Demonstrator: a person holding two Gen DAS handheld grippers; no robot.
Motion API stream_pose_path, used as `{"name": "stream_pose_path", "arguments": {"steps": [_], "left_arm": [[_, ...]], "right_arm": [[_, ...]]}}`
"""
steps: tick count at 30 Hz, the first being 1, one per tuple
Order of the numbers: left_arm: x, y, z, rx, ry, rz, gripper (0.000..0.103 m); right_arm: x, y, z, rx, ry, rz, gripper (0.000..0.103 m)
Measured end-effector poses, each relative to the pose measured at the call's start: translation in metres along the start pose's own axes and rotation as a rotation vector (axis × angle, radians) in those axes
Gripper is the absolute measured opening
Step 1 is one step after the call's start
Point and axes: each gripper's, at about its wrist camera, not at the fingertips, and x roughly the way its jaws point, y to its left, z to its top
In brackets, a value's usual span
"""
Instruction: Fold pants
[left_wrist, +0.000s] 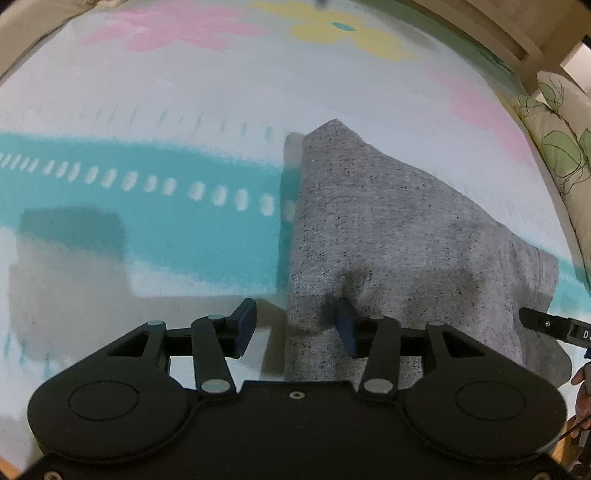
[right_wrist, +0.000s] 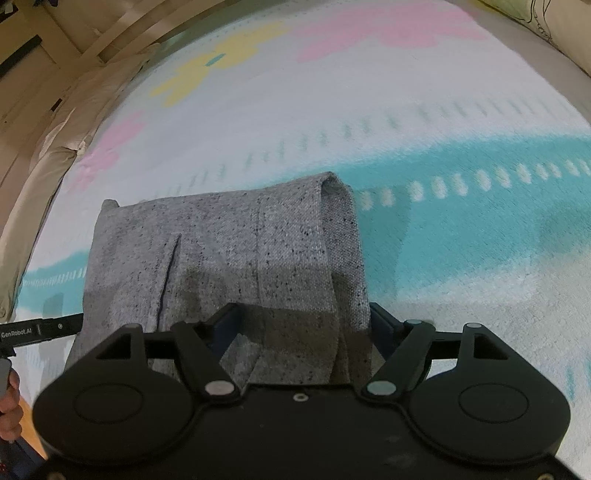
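The grey speckled pants (left_wrist: 388, 236) lie folded into a compact stack on a patterned blanket (left_wrist: 147, 110). My left gripper (left_wrist: 297, 326) is open at the stack's near left corner: its right finger lies on the cloth, its left finger over bare blanket. In the right wrist view the pants (right_wrist: 240, 251) show a folded edge on the right. My right gripper (right_wrist: 301, 332) is open, with the near edge of the stack between its spread fingers. Each gripper's tip shows at the edge of the other's view.
The blanket (right_wrist: 406, 110) is white with a teal band, pink and yellow flowers. A floral pillow (left_wrist: 554, 147) lies at the right edge. Beige bedding and a wooden frame (right_wrist: 55, 110) border the left side in the right wrist view.
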Motion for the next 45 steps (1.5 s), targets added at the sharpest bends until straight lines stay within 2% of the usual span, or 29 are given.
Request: {"name": "stream_pose_path", "arguments": {"steps": [5, 11, 14, 16, 18, 20, 23, 27, 29, 31, 35, 36, 37, 39, 40, 41, 43, 45], "left_arm": [[-0.002, 0.002, 0.003, 0.030, 0.008, -0.019, 0.054], [-0.003, 0.012, 0.000, -0.029, 0.044, -0.108, 0.058], [0.005, -0.002, -0.003, 0.022, 0.081, -0.181, 0.063], [0.008, -0.015, -0.005, 0.086, 0.073, -0.171, 0.074], [0.010, -0.026, -0.009, 0.159, 0.064, -0.136, 0.074], [0.010, -0.030, -0.011, 0.183, 0.053, -0.127, 0.075], [0.013, -0.027, -0.008, 0.155, 0.055, -0.141, 0.076], [0.017, -0.015, 0.000, 0.052, 0.040, -0.182, 0.077], [0.022, -0.016, 0.003, 0.019, 0.020, -0.195, 0.081], [0.026, -0.017, 0.005, -0.002, 0.008, -0.216, 0.090], [0.030, -0.027, 0.005, -0.002, -0.004, -0.209, 0.092], [0.029, -0.030, 0.004, 0.015, -0.008, -0.204, 0.085], [0.027, -0.031, 0.004, 0.022, -0.016, -0.195, 0.071], [0.022, -0.032, 0.002, 0.027, -0.036, -0.171, 0.055], [0.020, -0.028, 0.002, 0.016, -0.044, -0.177, 0.040], [0.016, -0.024, 0.002, -0.004, -0.054, -0.182, 0.032], [0.009, -0.019, 0.003, -0.032, -0.062, -0.204, 0.023], [0.002, -0.022, 0.001, -0.017, -0.090, -0.201, 0.021]], "right_arm": [[0.000, -0.001, 0.003, -0.016, 0.039, 0.014, 0.080], [-0.003, -0.004, 0.005, -0.063, 0.099, 0.068, 0.080], [-0.002, -0.006, 0.003, -0.061, 0.094, 0.074, 0.080], [-0.002, -0.004, 0.003, -0.066, 0.096, 0.070, 0.081], [-0.003, -0.004, 0.003, -0.066, 0.096, 0.067, 0.081], [-0.004, -0.004, 0.001, -0.067, 0.089, 0.066, 0.081], [-0.004, -0.002, -0.003, -0.068, 0.073, 0.071, 0.081], [-0.006, -0.005, -0.009, -0.080, 0.052, 0.083, 0.081], [-0.007, -0.007, -0.010, -0.086, 0.043, 0.090, 0.082], [-0.008, -0.011, -0.013, -0.076, 0.031, 0.102, 0.082], [-0.009, -0.014, -0.015, -0.074, 0.004, 0.122, 0.083], [-0.009, -0.016, -0.016, -0.070, -0.003, 0.124, 0.083], [-0.010, -0.016, -0.017, -0.067, -0.007, 0.124, 0.081], [-0.013, -0.017, -0.017, -0.046, -0.013, 0.117, 0.077], [-0.015, -0.017, -0.017, -0.035, -0.018, 0.114, 0.065], [-0.017, -0.017, -0.018, -0.028, -0.022, 0.112, 0.049], [-0.025, -0.015, -0.019, -0.006, -0.034, 0.121, 0.034], [-0.032, -0.002, -0.019, -0.032, -0.049, 0.096, 0.032]]}}
